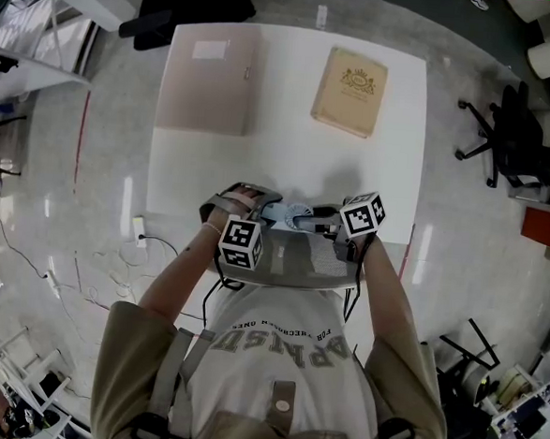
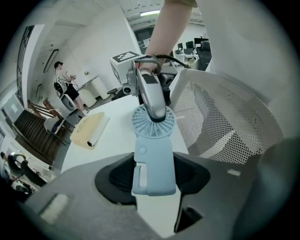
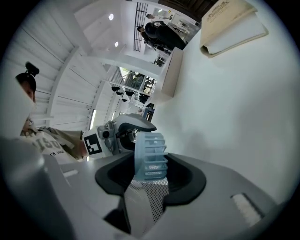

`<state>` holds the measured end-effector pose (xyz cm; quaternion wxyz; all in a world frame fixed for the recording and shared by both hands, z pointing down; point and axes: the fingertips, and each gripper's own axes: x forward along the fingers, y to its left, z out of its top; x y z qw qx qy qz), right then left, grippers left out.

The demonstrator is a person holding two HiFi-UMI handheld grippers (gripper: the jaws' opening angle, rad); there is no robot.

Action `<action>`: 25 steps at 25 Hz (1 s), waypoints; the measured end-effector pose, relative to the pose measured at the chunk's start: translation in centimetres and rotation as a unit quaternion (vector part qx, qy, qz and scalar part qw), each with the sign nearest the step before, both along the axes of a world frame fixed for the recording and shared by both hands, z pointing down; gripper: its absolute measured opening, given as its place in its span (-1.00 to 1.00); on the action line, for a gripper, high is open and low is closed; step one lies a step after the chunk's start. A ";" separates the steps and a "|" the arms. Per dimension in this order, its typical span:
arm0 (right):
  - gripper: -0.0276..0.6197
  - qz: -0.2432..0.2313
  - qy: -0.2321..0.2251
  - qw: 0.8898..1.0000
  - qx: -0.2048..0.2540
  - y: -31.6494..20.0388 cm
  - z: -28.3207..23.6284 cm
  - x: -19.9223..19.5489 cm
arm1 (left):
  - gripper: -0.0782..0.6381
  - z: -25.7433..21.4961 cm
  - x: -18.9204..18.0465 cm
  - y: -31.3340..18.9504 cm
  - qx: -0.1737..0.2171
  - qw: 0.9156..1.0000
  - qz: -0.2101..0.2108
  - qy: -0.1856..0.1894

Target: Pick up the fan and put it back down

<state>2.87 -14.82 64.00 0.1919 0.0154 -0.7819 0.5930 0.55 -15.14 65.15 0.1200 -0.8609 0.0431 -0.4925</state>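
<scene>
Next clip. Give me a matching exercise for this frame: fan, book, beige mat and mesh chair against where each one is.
Things: 1 fan; 2 book; 3 beige mat; 4 mesh chair.
Places: A far right of the table; B held by the left gripper and right gripper; C far left of the table; D at the table's near edge, under the grippers.
Pairs: 1-B; 2-A; 3-C; 4-D.

White table (image 1: pixel 288 168): tan book (image 1: pixel 350 91) lying flat at far right, beige box (image 1: pixel 210 78) at far left, well apart.
</scene>
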 end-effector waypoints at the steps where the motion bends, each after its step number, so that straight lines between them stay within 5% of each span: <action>1: -0.35 0.002 0.001 1.000 0.001 -0.1 0.0 0.0 | -0.16 0.0 0.0 0.0 -0.007 1.000 -0.005 0.002; 8: -0.29 0.016 0.035 0.998 0.059 -1.4 -0.1 -0.2 | -0.16 0.8 -0.3 -0.9 -0.036 0.999 -0.031 0.003; 15: -0.06 -0.065 0.079 0.983 0.152 -0.5 0.2 0.0 | -0.16 1.2 -0.1 -0.9 -0.073 0.996 -0.053 0.013; 18: 0.09 -0.112 0.103 0.968 0.198 0.2 0.8 -0.2 | -0.16 1.7 -0.2 -1.1 -0.075 0.996 -0.055 0.007; 25: 0.12 -0.176 0.184 0.913 0.320 -0.1 2.9 -0.1 | -0.16 2.3 -0.5 -1.6 -0.094 0.993 -0.067 0.001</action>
